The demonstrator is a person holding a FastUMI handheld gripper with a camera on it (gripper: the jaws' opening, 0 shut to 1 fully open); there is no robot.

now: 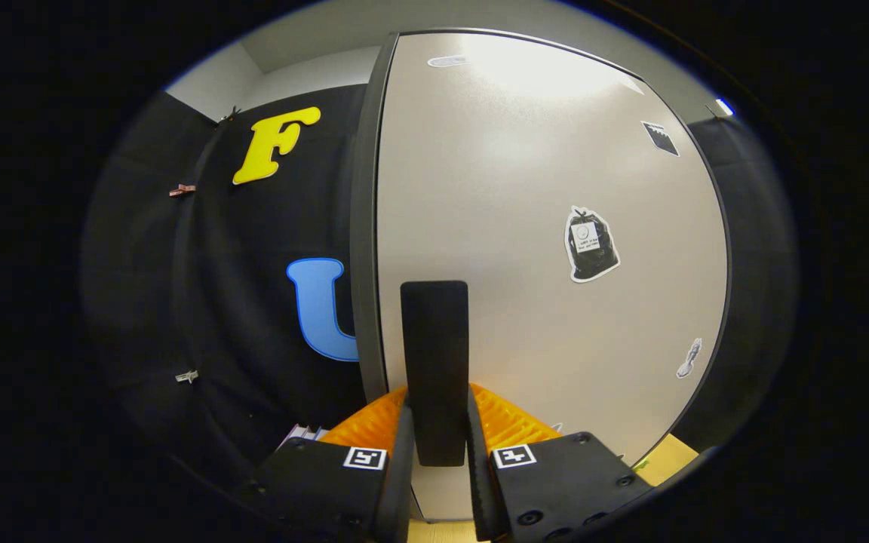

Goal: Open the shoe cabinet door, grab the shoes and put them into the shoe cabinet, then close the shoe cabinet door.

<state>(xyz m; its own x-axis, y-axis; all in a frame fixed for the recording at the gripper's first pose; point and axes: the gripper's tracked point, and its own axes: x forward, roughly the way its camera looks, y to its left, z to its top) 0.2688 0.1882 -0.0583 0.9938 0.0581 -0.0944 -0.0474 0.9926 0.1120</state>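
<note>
The tongs (438,434) pointed straight at a pale shoe cabinet door (548,249), seen close up. A dark upright handle (434,369) on the door stood between the two fingers (393,460), and both fingers pressed against its sides, so the tongs were clamped on it. The door's dark edge (365,226) ran vertically just beside the handle, with the booth's black cloth wall (201,302) beyond it. Several stickers sat on the door face: one showing a black bag (591,244) near the middle, a small shoe-shaped one (689,358) lower down, and a dark one (660,139) higher up. Small clips (182,190) were pinned to the cloth wall.
</note>
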